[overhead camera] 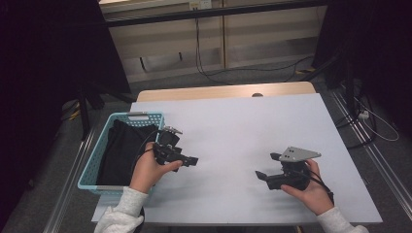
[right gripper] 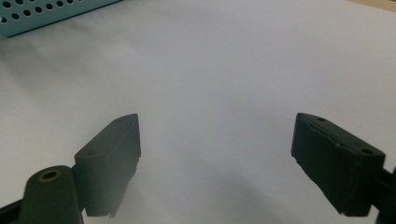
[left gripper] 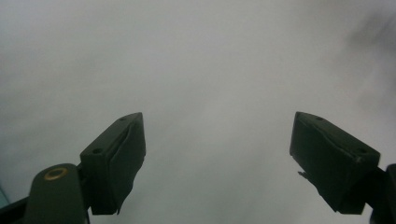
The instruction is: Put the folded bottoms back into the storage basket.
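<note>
Through the right gripper view I see my right gripper [right gripper: 217, 154] over the white table surface [right gripper: 233, 60], its two black jaws spread wide with nothing between them (just bare white). A perforated teal basket [right gripper: 46, 14] edges the top left corner.

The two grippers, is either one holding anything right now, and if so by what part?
Nothing is held. The left gripper and the right gripper both have their fingers apart over the bare white table; the black cloth lies in the blue basket.

White tabletop [overhead camera: 252, 126], pretty bare. A teal basket [overhead camera: 97, 162] sits at its left edge with black cloth [overhead camera: 124, 150] inside.
</note>
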The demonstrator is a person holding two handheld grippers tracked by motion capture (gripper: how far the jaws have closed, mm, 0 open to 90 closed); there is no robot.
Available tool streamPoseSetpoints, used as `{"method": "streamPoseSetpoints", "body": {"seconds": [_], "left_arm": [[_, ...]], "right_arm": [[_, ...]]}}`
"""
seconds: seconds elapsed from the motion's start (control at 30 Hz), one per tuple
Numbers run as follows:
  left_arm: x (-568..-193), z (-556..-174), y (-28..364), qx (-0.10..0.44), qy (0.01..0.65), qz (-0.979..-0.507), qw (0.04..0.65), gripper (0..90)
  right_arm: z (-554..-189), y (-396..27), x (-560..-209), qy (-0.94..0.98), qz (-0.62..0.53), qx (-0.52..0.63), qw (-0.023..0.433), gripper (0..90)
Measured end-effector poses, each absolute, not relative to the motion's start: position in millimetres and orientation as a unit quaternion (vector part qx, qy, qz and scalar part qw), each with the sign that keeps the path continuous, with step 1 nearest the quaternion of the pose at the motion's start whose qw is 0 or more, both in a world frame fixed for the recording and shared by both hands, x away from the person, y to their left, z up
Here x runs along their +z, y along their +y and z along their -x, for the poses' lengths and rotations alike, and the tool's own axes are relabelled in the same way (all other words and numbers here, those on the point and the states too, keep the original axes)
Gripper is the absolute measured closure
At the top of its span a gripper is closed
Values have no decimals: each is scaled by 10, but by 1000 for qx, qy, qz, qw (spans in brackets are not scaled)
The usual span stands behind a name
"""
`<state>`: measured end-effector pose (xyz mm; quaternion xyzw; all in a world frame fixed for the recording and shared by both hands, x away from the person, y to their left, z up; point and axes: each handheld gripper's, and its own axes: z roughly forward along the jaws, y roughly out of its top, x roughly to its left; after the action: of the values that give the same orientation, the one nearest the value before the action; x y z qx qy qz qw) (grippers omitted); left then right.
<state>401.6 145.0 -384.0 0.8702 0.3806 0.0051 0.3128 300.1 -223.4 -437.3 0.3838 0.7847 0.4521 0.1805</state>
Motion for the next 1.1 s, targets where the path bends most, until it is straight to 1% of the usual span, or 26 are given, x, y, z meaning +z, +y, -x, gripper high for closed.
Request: {"method": "streamPoseSetpoints", "body": {"seconds": [0.5, 1.1], "left_arm": [[-3948, -3906, 1475, -1, 368, -871, 326, 175], [-4060, -3828, 1528, 2, 375, -863, 338, 172]], "right_arm": [[-2940, -2304, -4416, 797, -381, 437, 171, 153], [-2892, -2439, -4451, 800, -387, 424, 173, 152]]}}
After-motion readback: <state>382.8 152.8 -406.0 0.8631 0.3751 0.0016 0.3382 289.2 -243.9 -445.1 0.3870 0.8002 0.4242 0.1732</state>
